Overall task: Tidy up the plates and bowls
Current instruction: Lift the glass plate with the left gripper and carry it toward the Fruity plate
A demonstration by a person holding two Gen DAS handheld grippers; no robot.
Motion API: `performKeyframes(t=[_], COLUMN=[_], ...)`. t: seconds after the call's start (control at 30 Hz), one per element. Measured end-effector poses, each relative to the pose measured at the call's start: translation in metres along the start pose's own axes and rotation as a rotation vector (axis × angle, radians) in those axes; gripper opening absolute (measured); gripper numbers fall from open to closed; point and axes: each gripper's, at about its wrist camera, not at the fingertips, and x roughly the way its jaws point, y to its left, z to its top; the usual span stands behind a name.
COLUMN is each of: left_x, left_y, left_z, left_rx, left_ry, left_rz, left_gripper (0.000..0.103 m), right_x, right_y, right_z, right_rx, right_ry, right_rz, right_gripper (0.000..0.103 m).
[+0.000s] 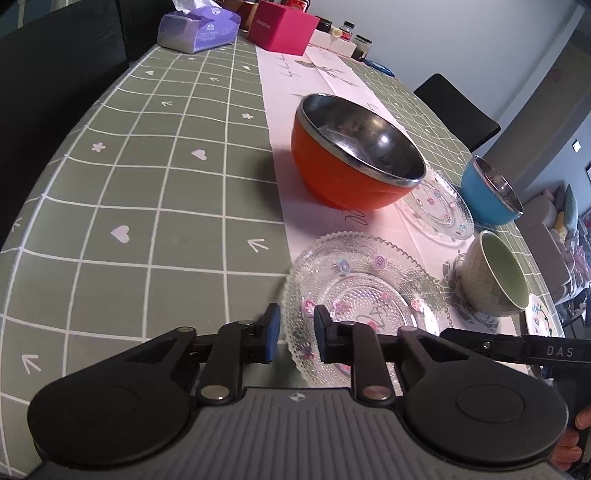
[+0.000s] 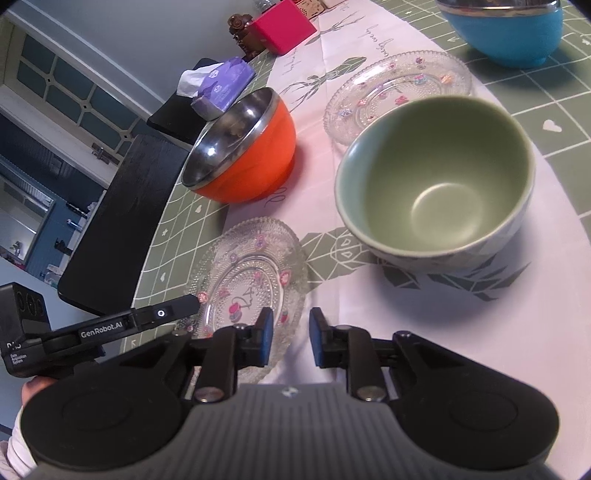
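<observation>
A clear glass plate with flower dots (image 1: pixel 369 295) lies on the table just ahead of my left gripper (image 1: pixel 297 336), which is open with its jaws on either side of the plate's near rim. The same plate (image 2: pixel 255 273) lies under and left of my right gripper (image 2: pixel 291 339), which is open and empty. A second glass plate (image 1: pixel 439 206) (image 2: pixel 399 85) lies beyond. An orange steel-lined bowl (image 1: pixel 351 158) (image 2: pixel 247 151), a green ceramic bowl (image 1: pixel 495 277) (image 2: pixel 436 177) and a blue bowl (image 1: pixel 487 199) (image 2: pixel 506 33) stand upright.
A green checked tablecloth (image 1: pixel 147 184) with a white runner (image 1: pixel 295 96) covers the table. A tissue pack (image 1: pixel 199 29), a pink box (image 1: pixel 280 26) and small jars (image 1: pixel 351 37) stand at the far end. Black chairs (image 2: pixel 122 221) stand beside the table.
</observation>
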Motion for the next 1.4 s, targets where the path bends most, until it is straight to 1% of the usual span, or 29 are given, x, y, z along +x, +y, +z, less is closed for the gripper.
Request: performKeyframes(t=[0.07, 0.1, 0.17, 0.27, 0.37, 0.47, 0.63, 0.8, 0.9, 1.27, 1.4], left_x=[0.0, 0.0, -0.001, -0.002, -0.005, -0.013, -0.03, -0.046, -0.056, -0.071, -0.07], left_y=[-0.002, -0.003, -0.005, -0.007, -0.008, -0.011, -0.016, -0.035, -0.045, -0.086, -0.104], left_z=[0.0, 0.0, 0.0, -0.003, -0.005, -0.006, -0.006, -0.011, -0.017, -0.051, -0.058], left_rx=[0.0, -0.005, 0.011, 0.025, 0.016, 0.014, -0.002, 0.017, 0.018, 0.037, 0.035], left_ry=[0.003, 0.003, 0.003, 0.006, 0.019, 0.003, -0.042, -0.066, -0.082, -0.085, -0.092], left_rz=[0.011, 0.016, 0.023, 0.024, 0.024, 0.023, -0.01, -0.018, -0.041, -0.12, -0.153], left_gripper=[0.018, 0.018, 0.017, 0.017, 0.017, 0.017, 0.017, 0.017, 0.017, 0.017, 0.017], right_x=[0.0, 0.0, 0.0, -0.003, -0.004, -0.008, -0.022, -0.042, -0.056, -0.116, -0.136], right_y=[-0.002, -0.002, -0.004, -0.001, -0.001, 0.0, 0.005, 0.007, 0.006, -0.014, -0.03], right_z=[-0.001, -0.001, -0.001, -0.002, -0.003, -0.005, -0.007, -0.009, -0.013, -0.038, -0.042], right_rx=[0.004, 0.0, -0.001, -0.023, -0.03, -0.029, -0.042, -0.051, -0.053, -0.047, -0.025], right_ry=[-0.009, -0.01, -0.011, -0.013, -0.01, -0.006, -0.017, -0.032, -0.039, -0.076, -0.093], right_rz=[-0.004, -0.008, 0.001, -0.013, -0.018, -0.01, 0.002, -0.005, -0.011, -0.026, -0.035], right_gripper=[0.012, 0.007, 0.007, 0.007, 0.007, 0.007, 0.007, 0.007, 0.007, 0.007, 0.007])
